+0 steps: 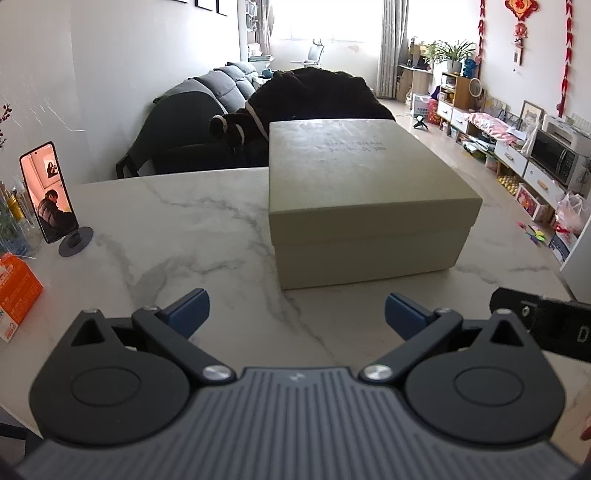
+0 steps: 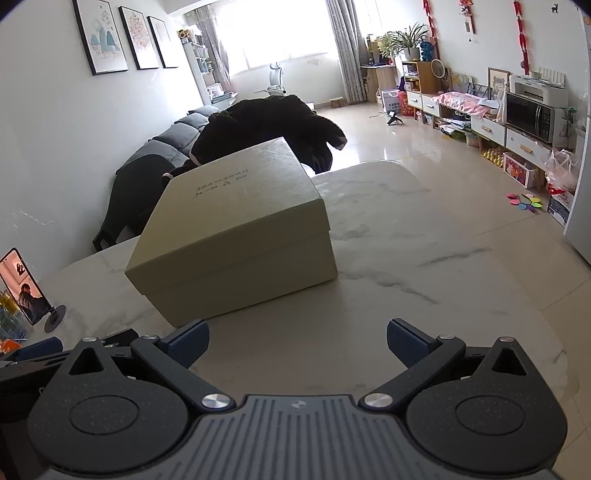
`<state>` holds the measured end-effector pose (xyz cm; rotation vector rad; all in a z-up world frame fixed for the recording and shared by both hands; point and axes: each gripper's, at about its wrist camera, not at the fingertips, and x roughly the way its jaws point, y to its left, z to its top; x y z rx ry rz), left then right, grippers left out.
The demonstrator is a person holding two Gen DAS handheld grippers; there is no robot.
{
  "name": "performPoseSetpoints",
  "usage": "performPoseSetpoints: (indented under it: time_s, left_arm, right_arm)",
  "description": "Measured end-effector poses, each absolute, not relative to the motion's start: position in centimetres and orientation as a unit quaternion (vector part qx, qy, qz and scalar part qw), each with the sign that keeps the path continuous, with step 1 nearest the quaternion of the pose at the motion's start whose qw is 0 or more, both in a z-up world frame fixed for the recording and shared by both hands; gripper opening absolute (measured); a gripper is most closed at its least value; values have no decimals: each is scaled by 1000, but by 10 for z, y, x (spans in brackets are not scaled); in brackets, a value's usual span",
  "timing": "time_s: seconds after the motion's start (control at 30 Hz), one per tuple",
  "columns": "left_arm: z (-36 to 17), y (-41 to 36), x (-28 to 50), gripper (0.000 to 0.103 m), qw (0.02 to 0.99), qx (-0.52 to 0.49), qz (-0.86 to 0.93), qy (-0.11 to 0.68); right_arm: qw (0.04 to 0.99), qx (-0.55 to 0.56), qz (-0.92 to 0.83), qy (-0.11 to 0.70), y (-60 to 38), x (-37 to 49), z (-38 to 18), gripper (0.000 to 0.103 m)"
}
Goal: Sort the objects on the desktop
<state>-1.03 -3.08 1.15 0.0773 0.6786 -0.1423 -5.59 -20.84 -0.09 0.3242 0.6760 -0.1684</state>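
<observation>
Opening step, nothing gripped: left gripper point(image 1: 297, 314) and right gripper point(image 2: 298, 343) hover jaws apart before the lidded pale-green cardboard box point(image 1: 369, 206) on the white marble table point(image 1: 166, 236); next, likely lift its lid.

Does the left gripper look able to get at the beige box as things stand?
Probably yes: the left gripper is open, and only bare marble table lies between it and the lidded beige box ahead.

We see daylight flooding in from the far window point(image 1: 325, 18), blown out to white in both views, leaving soft shadows under the box point(image 2: 236, 236) on the pale surface point(image 1: 166, 236), while fisheye bending curves the walls and dark vignetting clips the frame corners.
</observation>
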Motion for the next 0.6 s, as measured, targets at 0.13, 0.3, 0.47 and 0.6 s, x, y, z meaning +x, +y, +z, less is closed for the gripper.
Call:
performPoseSetpoints:
  time_s: [0.13,0.3,0.47,0.6]
  left_arm:
    - [12,-30,-9,103,940,41,-70,332]
    - [11,-27,-7,103,940,36,-68,332]
    - [10,-22,-6,103,940,31,-56,335]
    - [9,-20,-6,103,940,32,-49,336]
  right_arm:
    - [929,154,-77,329,-205,-54,2,103]
    - [928,152,-76,331,-201,-51,3,103]
    - [932,131,-76,329,-194,-51,6,103]
    - [935,118,-74,325,-188,-51,8,103]
